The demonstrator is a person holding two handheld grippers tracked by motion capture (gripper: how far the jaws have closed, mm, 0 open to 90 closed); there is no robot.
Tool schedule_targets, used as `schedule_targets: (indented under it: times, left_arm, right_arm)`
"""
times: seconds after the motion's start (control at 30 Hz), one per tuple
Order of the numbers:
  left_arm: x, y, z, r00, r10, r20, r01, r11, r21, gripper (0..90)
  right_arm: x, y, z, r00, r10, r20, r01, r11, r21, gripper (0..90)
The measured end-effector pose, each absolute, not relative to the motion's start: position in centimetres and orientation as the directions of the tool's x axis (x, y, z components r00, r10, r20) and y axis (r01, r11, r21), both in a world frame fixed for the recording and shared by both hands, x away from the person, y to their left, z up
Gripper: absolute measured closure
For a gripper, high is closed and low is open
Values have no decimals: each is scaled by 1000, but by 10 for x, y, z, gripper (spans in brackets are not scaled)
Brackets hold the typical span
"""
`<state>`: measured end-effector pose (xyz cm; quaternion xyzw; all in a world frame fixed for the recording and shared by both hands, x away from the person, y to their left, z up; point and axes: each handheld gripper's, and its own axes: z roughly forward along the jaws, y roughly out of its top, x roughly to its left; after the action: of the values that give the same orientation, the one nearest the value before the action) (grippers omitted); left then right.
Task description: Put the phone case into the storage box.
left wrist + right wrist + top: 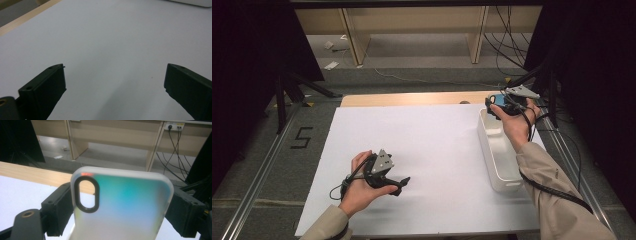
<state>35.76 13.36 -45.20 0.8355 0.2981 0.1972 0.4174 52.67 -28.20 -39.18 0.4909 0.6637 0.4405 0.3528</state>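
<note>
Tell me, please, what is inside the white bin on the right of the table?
The visible part of the white bin looks bare. The right hand and sleeve cover its right side, so anything there is hidden.

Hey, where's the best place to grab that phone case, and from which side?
Probably across its two long edges, as the right gripper does now: the phone case is flat and thin, so its long sides give parallel faces. Come from the end opposite the camera cutout, keeping the jaws below that opening.

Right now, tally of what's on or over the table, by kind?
Claws: 2, left low over the white sheet, right above the bin
Phone cases: 1, translucent, clamped in the right claw
White bins: 1, at the sheet's right edge
Total: 4
</note>
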Motion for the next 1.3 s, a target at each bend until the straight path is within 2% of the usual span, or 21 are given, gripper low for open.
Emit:
schedule_targets:
  times: [1.3]
  left_arm:
    - [358,133,-452,745,663,76,335,-470,817,29]
  right_arm:
    - [534,-277,-407,-276,960,-52,381,159,911,178]
